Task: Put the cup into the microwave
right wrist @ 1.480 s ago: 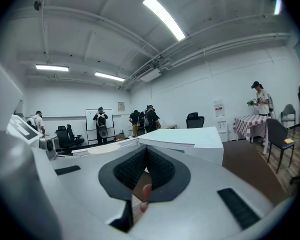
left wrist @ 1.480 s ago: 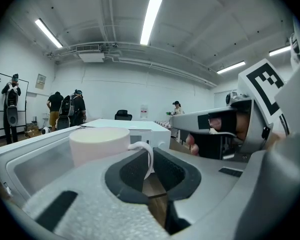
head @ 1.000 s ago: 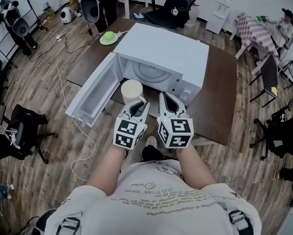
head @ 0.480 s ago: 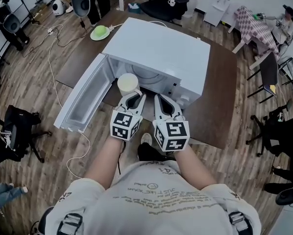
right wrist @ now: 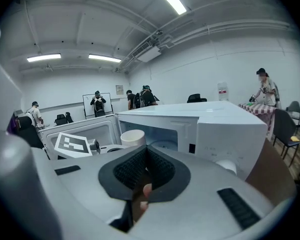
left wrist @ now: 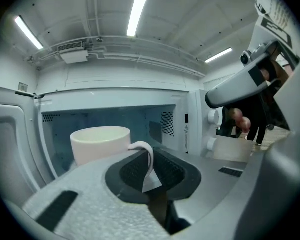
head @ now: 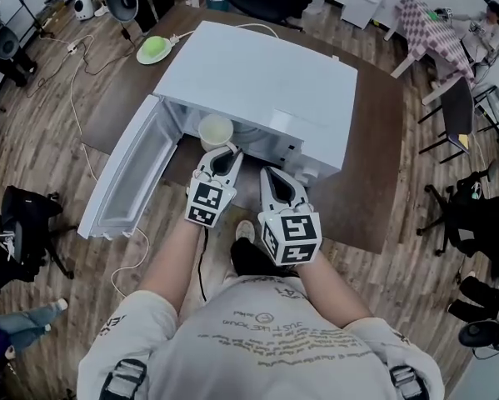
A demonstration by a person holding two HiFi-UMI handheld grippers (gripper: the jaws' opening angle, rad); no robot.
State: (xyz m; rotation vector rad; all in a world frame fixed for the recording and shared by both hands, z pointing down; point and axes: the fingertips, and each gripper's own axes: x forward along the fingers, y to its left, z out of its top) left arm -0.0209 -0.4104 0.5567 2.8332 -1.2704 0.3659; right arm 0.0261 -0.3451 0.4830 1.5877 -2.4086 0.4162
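A cream cup hangs at the mouth of the white microwave, whose door stands swung open to the left. My left gripper is shut on the cup's handle; in the left gripper view the cup sits just in front of the oven cavity. My right gripper is held beside the left one, below the microwave's control side, shut with nothing between its pads. The right gripper view shows the cup and the left gripper's marker cube at the left.
The microwave stands on a brown table. A green object on a plate lies at the table's far left corner. A white cable trails over the wooden floor. Office chairs and people stand round the room.
The left gripper has carried the cup forward, from just outside the open door to the mouth of the cavity. The right gripper has followed alongside, still shut.
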